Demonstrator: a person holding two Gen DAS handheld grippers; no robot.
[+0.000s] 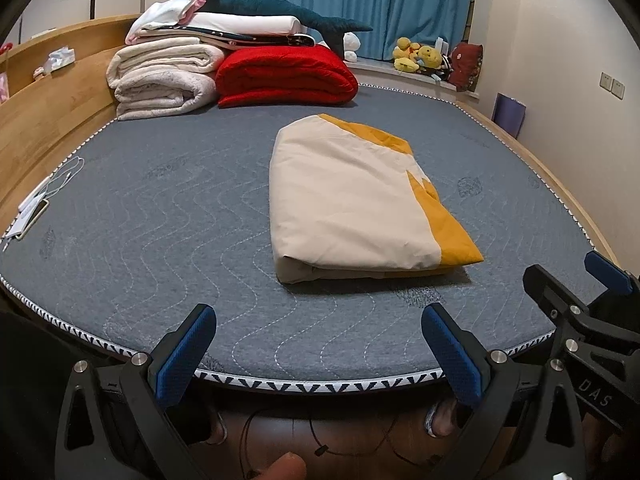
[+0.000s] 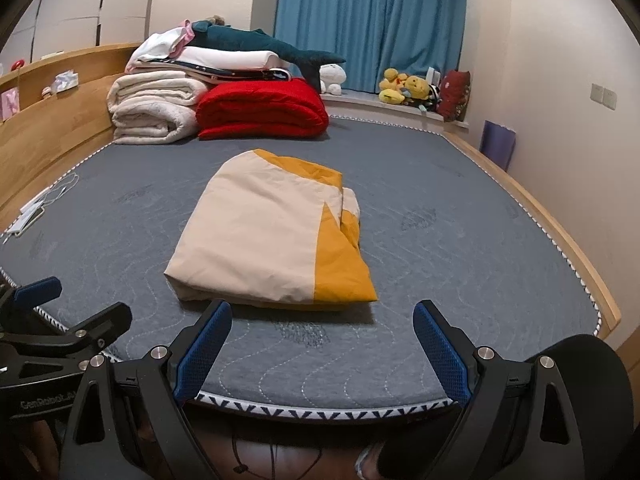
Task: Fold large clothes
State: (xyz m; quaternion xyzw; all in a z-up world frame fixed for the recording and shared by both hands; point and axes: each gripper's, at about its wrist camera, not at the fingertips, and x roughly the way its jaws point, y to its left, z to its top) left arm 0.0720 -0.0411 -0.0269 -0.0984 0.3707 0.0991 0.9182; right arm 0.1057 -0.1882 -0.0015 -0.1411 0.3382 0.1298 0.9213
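Observation:
A cream and mustard-yellow cloth (image 1: 356,204) lies folded into a thick rectangle on the grey quilted mattress (image 1: 160,216); it also shows in the right wrist view (image 2: 272,240). My left gripper (image 1: 320,332) is open and empty, held above the mattress's front edge, short of the cloth. My right gripper (image 2: 322,326) is open and empty, just in front of the cloth's near edge. The right gripper also shows at the right edge of the left wrist view (image 1: 576,280), and the left gripper at the left edge of the right wrist view (image 2: 72,304).
Folded cream blankets (image 1: 160,80), a red quilt (image 1: 284,76) and a shark plush (image 1: 280,6) are stacked at the far end. A phone and white cable (image 1: 36,208) lie at the left edge by the wooden bed frame (image 1: 52,104). Plush toys (image 1: 420,56) sit on the window ledge.

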